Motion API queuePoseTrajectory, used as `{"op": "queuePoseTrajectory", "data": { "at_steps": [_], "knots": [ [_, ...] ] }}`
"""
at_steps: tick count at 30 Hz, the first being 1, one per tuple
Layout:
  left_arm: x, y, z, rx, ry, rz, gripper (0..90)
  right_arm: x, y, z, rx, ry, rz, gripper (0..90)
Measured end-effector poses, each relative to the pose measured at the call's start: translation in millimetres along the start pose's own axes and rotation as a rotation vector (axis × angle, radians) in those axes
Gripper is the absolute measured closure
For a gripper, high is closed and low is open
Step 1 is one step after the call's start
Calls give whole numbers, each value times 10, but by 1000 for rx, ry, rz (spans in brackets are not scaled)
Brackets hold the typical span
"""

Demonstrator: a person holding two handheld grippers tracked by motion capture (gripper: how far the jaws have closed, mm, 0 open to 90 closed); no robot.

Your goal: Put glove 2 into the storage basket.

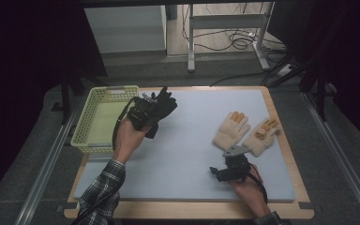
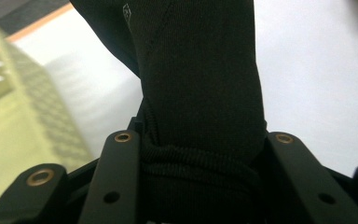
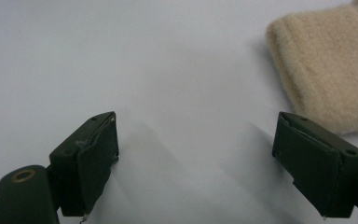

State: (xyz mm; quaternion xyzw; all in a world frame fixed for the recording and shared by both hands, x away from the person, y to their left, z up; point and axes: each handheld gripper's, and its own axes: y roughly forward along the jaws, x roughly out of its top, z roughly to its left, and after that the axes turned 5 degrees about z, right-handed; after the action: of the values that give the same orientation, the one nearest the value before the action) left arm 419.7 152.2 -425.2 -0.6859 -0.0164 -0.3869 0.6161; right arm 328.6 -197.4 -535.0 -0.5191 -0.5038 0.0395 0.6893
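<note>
The surface (image 1: 187, 154) is covered by a pale mat, so the gloves stand out against it. A basket (image 1: 104, 117) is set at its far left corner, seemingly to receive them. The two cream gloves (image 1: 246, 132) are laid side by side at the right, untouched. A black glove (image 1: 161, 104) is held clamped by its cuff in the left gripper (image 1: 145, 115), lifted beside the basket, probably for dropping in. The right gripper (image 1: 228, 171) is spread wide just short of the cream gloves.

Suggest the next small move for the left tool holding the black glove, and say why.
Probably carry the left tool leftward over the basket and open it: its jaws clamp the black glove right beside the basket's rim, while the right tool waits open near the cream gloves.
</note>
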Motion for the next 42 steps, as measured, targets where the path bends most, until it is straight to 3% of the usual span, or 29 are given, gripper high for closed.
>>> {"op": "queuePoseTrajectory", "data": {
  "at_steps": [6,13,14,16,20,25,30,36,42],
  "knots": [
    [-26,-113,188,36,-34,-6,621,0,2,1,1,1,-2,140],
    [-165,-232,539,82,-104,-14,621,0,2,0,1,1,-2,140],
    [-165,-232,539,82,-104,-14,621,0,2,0,1,1,-2,140],
    [-245,-258,682,87,-134,-19,621,0,2,0,1,1,-2,140],
    [-334,-280,819,88,-161,-28,621,0,2,0,1,1,-2,140],
    [-496,-297,1050,122,-212,-27,620,0,2,-1,1,1,-2,139],
    [-686,-265,1284,169,-265,-11,620,0,3,0,1,2,-2,140],
    [-835,-170,1469,184,-314,5,613,0,3,0,1,2,-3,139],
    [-937,-11,1626,201,-349,63,603,0,3,0,1,2,-3,140]
  ]
}}
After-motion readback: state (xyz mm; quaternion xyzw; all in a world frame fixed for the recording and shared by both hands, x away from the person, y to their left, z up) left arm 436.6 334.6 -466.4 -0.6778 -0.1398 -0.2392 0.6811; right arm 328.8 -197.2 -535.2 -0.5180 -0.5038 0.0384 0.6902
